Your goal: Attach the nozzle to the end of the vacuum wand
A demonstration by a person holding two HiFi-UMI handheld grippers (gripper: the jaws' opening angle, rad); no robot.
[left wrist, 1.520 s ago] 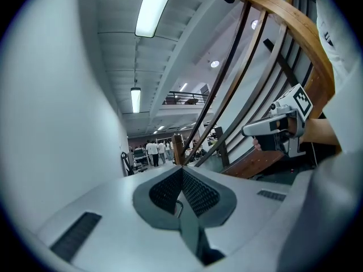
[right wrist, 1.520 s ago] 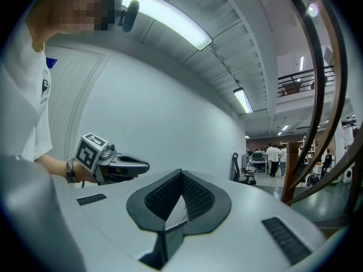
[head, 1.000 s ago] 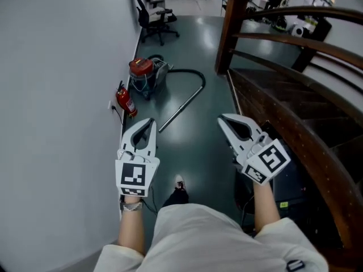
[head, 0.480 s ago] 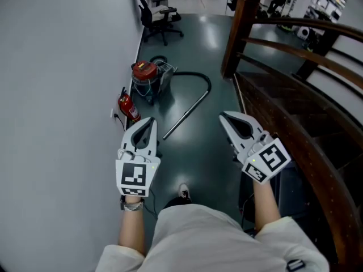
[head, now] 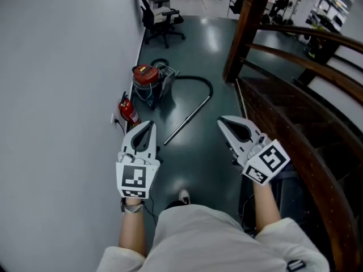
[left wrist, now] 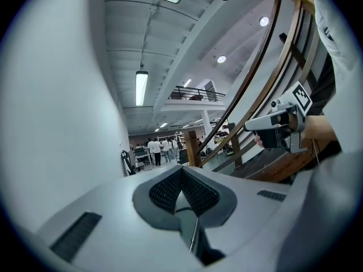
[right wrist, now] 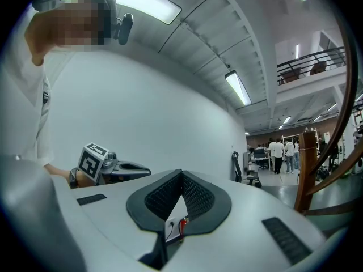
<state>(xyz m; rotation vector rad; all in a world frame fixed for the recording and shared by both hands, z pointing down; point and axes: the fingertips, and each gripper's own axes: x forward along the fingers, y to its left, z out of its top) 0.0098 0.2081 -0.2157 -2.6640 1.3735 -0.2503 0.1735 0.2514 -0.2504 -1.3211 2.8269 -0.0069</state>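
A red-topped vacuum cleaner [head: 148, 79] stands on the dark floor by the white wall. Its black hose [head: 193, 79] curves to a long metal wand [head: 187, 120] that lies slanted on the floor. No nozzle shows in any view. My left gripper [head: 151, 124] and right gripper [head: 222, 121] are held level in front of me, both shut and empty, well short of the wand. The left gripper view shows the right gripper [left wrist: 249, 124] beside the stair rail; the right gripper view shows the left gripper [right wrist: 146, 168] against the wall.
A red fire extinguisher [head: 127, 110] stands at the wall by a socket. A black office chair [head: 161, 18] is farther on. A wooden staircase with a curved rail [head: 295, 72] and newel post [head: 245, 30] runs along the right. People stand in the far background.
Both grippers have moved forward with me along the corridor. The vacuum, wand and extinguisher sit lower and nearer in the head view. Both jaws stayed shut.
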